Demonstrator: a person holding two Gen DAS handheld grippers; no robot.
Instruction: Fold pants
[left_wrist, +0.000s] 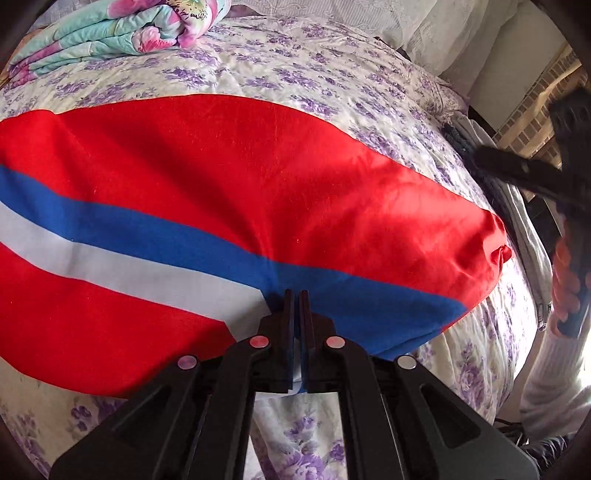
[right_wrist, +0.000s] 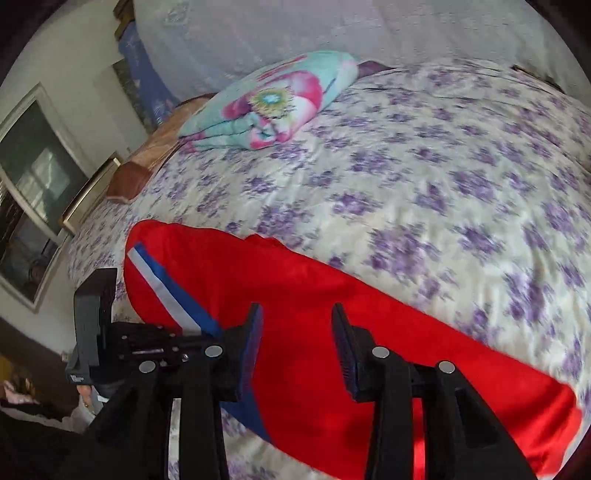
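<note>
1. Pants: the red cloth pants with a blue and white side stripe (left_wrist: 229, 177) lie flat on the bed with the cream sheet covered in purple flowers (left_wrist: 295, 70).
2. Your left tongs (left_wrist: 297, 295) are pressed almost together. They pinch the near edge of the pants, right on the blue part of the stripe.
3. The cloth puckers a little where the left tongs bite it.
4. Your right tongs (right_wrist: 295, 314) are spread wide. They hang over the red cloth and hold nothing.
5. In the right wrist view the pants (right_wrist: 314, 332) run from the far left, where the stripe shows, down to the near right corner.
6. In that view the left tool is the dark block at the left edge of the pants.
7. In the left wrist view you can see your right hand (left_wrist: 567, 273) far to the right, past the end of the pants. It is wrapped around a dark handle.
8. A folded blanket in light blue with big pink flowers (right_wrist: 269, 103) sits at the far side of the bed, well apart from the pants.
9. Behind the blanket there is a white lacy cover (right_wrist: 332, 26).
10. The right wrist view is a bit blurry on the sheet.
</note>
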